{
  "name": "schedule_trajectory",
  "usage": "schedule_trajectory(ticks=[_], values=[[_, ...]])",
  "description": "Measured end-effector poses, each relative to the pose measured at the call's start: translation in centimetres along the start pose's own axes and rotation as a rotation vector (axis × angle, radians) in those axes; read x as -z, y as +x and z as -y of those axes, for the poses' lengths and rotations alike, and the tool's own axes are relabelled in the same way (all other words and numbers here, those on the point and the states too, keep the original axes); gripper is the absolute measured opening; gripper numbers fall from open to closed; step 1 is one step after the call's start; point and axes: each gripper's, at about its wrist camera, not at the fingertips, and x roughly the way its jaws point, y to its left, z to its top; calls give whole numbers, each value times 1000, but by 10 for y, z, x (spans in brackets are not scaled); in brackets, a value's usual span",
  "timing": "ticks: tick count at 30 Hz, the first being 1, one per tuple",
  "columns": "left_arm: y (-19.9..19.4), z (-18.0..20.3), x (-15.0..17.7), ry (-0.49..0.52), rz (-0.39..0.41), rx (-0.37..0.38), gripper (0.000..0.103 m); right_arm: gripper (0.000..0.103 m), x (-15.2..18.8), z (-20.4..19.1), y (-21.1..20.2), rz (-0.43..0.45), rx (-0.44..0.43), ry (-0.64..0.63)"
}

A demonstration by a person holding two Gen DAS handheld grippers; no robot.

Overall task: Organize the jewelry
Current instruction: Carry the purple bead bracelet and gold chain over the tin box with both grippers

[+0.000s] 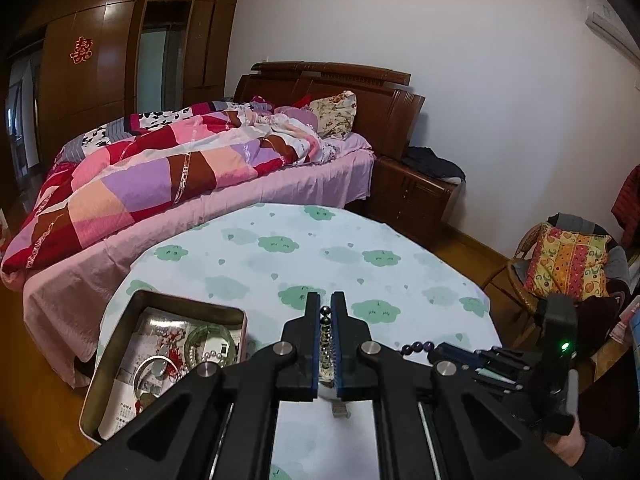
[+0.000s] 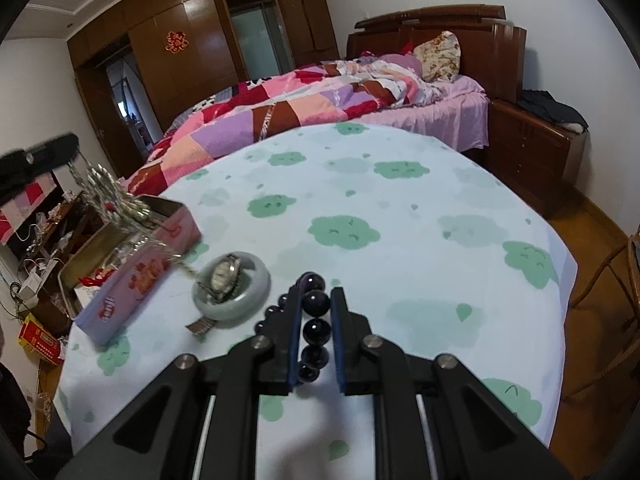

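Left tongs [image 1: 327,320] pinch a silver chain [image 1: 326,328] above the tin [image 1: 132,312]; right tongs [image 2: 315,320] clamp dark beads [image 2: 316,330] over the bench [image 2: 400,220].

The left hand-held gripper [image 1: 327,312] hides most of the chain [image 1: 326,334] pinched between its pads; only a short beaded run shows in the slot. Its body covers the near corner of the tin [image 1: 120,340], and the small pieces inside blur together. In the right wrist view that chain [image 2: 100,188] is smeared by motion. The right hand-held gripper [image 2: 316,300] covers part of the dark beads [image 2: 316,330]. The watch [image 2: 224,276] dial is too blurred to read. The tabletop [image 2: 400,240] is cut off below.
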Motion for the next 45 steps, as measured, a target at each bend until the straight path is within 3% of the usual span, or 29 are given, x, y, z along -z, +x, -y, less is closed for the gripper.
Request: schedule_trajectory(ticks=[10,28,45], values=[[7,-8,17,-22,-35,-4,4,16,-12,-20,-17,40,-45,-20],[-25,-31,9,-53,27,-9,4,16,-41,-76,-32,94,-114,-126],[-71,-100,-11,-104,113,-149,4,16,-66,-139,-27,117,-210,-237]])
